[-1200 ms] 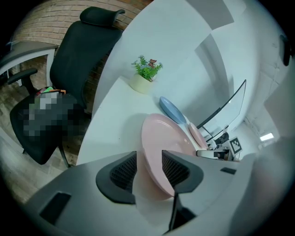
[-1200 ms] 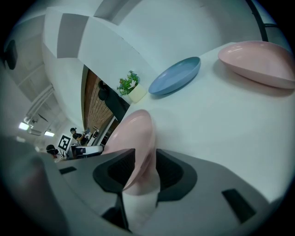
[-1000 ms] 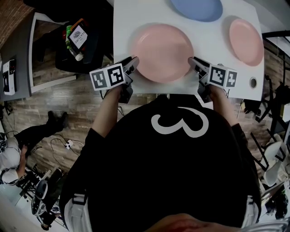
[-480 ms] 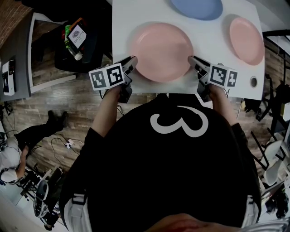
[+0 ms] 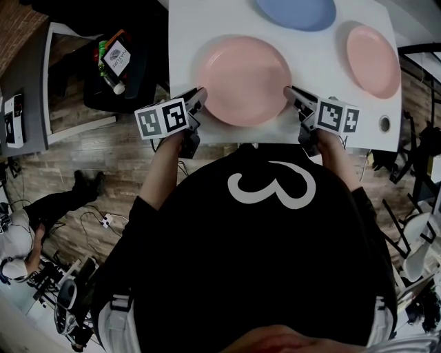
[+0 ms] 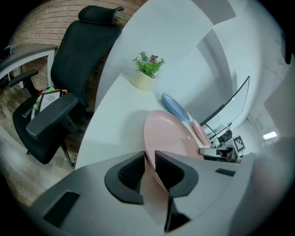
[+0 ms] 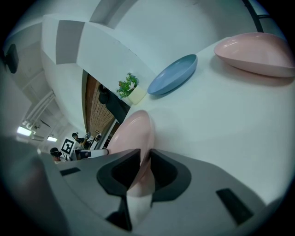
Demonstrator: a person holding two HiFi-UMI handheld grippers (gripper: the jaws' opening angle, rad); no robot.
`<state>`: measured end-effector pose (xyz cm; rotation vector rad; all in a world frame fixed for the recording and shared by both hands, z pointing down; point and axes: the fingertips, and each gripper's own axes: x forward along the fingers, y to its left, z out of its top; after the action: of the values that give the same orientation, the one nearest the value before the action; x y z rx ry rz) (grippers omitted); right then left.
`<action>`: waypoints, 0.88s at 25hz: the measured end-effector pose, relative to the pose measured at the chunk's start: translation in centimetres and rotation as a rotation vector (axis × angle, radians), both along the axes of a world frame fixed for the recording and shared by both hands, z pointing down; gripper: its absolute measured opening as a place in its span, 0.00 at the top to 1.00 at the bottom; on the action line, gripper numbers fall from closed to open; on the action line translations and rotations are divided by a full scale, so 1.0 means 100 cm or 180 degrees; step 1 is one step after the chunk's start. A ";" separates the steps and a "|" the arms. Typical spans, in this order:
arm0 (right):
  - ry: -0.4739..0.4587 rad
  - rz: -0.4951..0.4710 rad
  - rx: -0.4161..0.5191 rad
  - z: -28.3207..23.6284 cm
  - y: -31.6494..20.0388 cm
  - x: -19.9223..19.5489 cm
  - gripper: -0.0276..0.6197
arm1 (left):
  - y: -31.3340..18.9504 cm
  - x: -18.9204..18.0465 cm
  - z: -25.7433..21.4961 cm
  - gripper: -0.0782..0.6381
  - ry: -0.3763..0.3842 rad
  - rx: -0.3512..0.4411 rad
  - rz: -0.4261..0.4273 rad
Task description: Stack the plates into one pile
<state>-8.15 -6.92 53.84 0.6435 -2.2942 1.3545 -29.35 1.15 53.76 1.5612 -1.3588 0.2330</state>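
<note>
Both sets of tongs have just been closing, each onto the rim of the big pink plate [image 5: 244, 79]. Otherwise nothing has shifted since a second ago: hands and plates lie where they did.

The left tongs [image 5: 201, 93] are clenched on the plate's left edge. In the left gripper view [image 6: 150, 161] the pink rim runs between the two dark pads, with both pads against it. The right tongs [image 5: 289, 91] grasp the opposite edge in the same way. In the right gripper view [image 7: 144, 161] the rim stands upright in the narrow slot between the pads. The two grippers face each other across the plate, both angled downward.

The big pink plate sits at the near edge of the white worktop [image 5: 186, 41], straight ahead of the person. The blue plate [image 5: 296, 12] lies beyond it at the far edge. The small pink plate [image 5: 372, 61] lies to the right, apart from both others. None of the plates overlaps another.

A small potted plant [image 6: 147, 71] stands at the far end of the worktop. A black chair [image 6: 78, 60] stands on the wood floor [image 5: 103, 152] to the left.
</note>
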 end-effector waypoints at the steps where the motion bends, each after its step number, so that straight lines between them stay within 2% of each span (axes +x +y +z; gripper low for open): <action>1: 0.0004 0.0001 0.0003 0.000 0.001 0.001 0.83 | 0.001 0.001 0.000 0.78 -0.0006 -0.0007 0.0005; 12: -0.0100 0.0157 0.0149 -0.022 -0.018 0.014 0.84 | -0.019 0.012 -0.021 0.78 -0.0133 0.0091 0.0153; 22: -0.0185 0.0202 0.0260 -0.051 -0.050 0.037 0.85 | -0.051 0.035 -0.055 0.78 -0.0172 0.0255 0.0153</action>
<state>-4.49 -11.90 48.76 0.7173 -2.4049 1.3300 -25.88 -3.91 48.24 1.6662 -1.3885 0.2544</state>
